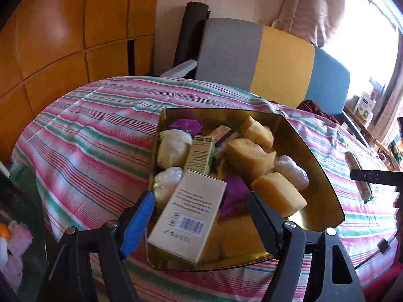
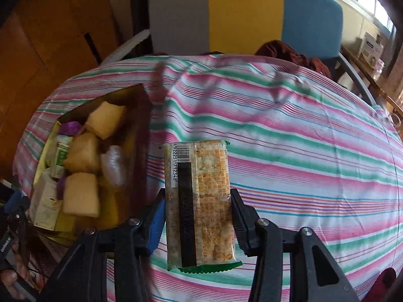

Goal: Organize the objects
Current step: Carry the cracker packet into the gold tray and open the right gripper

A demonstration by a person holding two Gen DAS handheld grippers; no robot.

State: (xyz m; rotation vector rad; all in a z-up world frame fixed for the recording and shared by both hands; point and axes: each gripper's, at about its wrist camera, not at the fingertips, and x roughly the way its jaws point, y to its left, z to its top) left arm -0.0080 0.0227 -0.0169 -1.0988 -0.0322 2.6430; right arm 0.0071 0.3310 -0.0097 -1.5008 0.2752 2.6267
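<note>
Only rightward: cracker packet (image 2: 200, 201) between right hand-held gripper (image 2: 197, 222) pads.

Striped cloth (image 2: 302, 151) right of the gold tin (image 1: 325, 181) lies bare — the tin itself is crammed, walls raised

The left gripper (image 1: 201, 206) points steeply down, its jaws spread wide and the pads pressing on nothing. The right gripper (image 2: 197, 216) also tilts down, its jaws closed on a packet (image 2: 199, 201), one pad on each long edge. In the left wrist view the right gripper's finger shows at the right edge.
</note>
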